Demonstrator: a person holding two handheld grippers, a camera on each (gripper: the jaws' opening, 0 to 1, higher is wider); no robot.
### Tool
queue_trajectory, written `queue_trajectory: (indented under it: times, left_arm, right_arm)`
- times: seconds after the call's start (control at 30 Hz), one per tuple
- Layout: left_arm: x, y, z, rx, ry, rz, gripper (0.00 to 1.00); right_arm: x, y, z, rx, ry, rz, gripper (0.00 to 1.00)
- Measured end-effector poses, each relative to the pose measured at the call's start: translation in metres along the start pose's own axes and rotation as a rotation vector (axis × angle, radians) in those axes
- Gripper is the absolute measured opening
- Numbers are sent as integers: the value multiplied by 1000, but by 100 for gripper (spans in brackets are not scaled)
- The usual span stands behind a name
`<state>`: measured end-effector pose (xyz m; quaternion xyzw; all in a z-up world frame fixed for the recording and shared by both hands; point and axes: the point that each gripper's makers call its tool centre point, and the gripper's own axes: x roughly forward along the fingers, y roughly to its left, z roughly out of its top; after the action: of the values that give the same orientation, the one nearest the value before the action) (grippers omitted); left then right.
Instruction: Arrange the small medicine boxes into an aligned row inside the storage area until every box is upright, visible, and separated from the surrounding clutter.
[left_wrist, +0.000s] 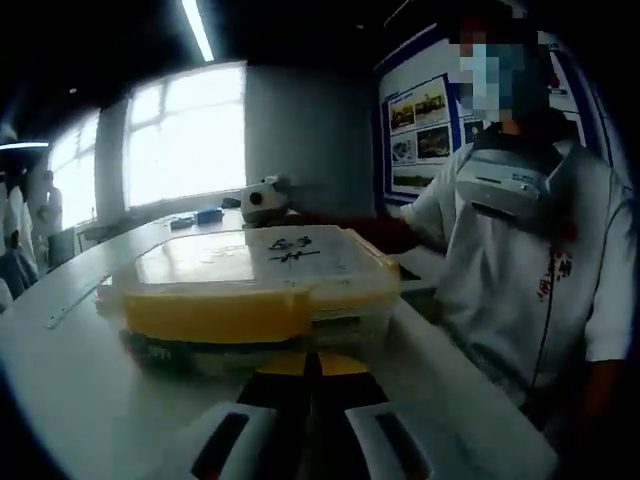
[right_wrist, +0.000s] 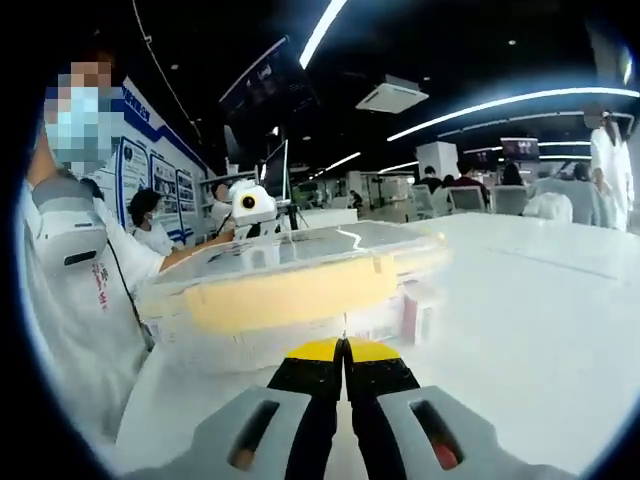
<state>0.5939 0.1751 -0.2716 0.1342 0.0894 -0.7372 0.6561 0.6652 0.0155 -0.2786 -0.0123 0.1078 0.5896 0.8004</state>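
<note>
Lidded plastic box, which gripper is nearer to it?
Too close to call. The left gripper and the right gripper each point shut fingers at the lidded plastic box, tips right by its near wall.

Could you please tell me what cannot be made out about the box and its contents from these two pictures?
- Left gripper view: the contents of the storage box are hidden by its closed lid; the dark print on the lid is too blurred to read.
- Right gripper view: through the box's clear wall shapes are blurred; small boxes cannot be counted or judged upright.
- Both views: each gripper's fingers cover the table in front of the box.
</note>
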Motion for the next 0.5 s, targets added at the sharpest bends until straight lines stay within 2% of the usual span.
queue_trajectory:
  times: [0.03, 0.07, 0.13, 0.17, 0.27, 0.3, 0.33, 0.4, 0.43, 0.5]
  left_arm:
    - [-7, 4, -1, 10, 5, 23, 0]
    - [-15, 14, -1, 9, -7, 76, 0]
    - [-33, 33, 3, -6, -50, 157, 0]
    - [-40, 40, 7, -16, -78, 191, 0]
    - [-58, 68, 27, -49, -220, 294, 0]
    - [-53, 66, 25, -37, -192, 274, 0]
    - [-46, 68, 19, 3, -140, 269, 0]
    - [-37, 69, 15, 11, -122, 264, 0]
    - [-33, 70, 14, 4, -116, 258, 0]
    - [-27, 73, 12, -6, -117, 255, 0]
  right_arm:
    - [0, -1, 0, 4, -2, 8, 0]
    - [-1, -2, 0, 9, -8, 7, 0]
    - [-7, -5, 2, 23, -27, -4, 0]
    - [-8, -4, 2, 29, -31, -3, 0]
    - [-11, 4, 4, 51, -41, 37, 0]
    - [-10, 7, 2, 53, -32, 49, 0]
    - [-7, 10, 0, 41, -18, 51, 0]
    - [-4, 17, 0, 9, -8, 79, 0]
    - [-5, 14, -1, -15, -5, 59, 0]
    - [-6, 14, -1, -4, -8, 64, 0]
